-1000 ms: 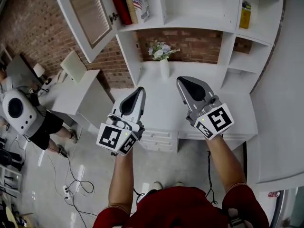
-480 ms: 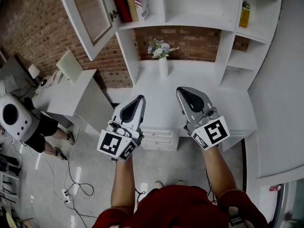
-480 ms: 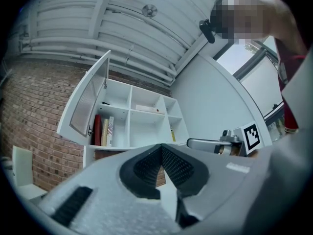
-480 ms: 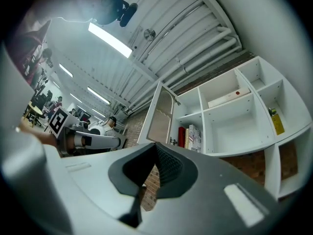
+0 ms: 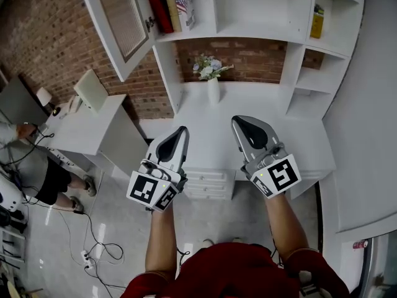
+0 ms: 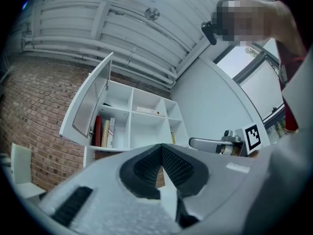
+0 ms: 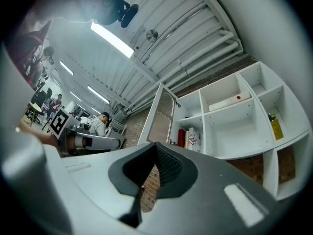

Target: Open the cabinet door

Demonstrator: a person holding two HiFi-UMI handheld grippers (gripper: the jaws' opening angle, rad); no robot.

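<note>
Relative to the vase point(image 5: 213, 90), the left claw point(image 5: 183, 131) and right claw point(image 5: 237, 121) have drawn back, and the bystander point(image 5: 53, 179) has shifted farther left.

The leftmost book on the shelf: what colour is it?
The leftmost book is red; head view shows it best.

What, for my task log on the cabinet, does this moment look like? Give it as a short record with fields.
cabinet door: swung wide open to the left
shelf behind it: books standing upright
left tongs: shut, empty, above the desk, clear of the door
right tongs: shut, empty, beside the left
desk niche: vase of flowers
task: door already open
</note>
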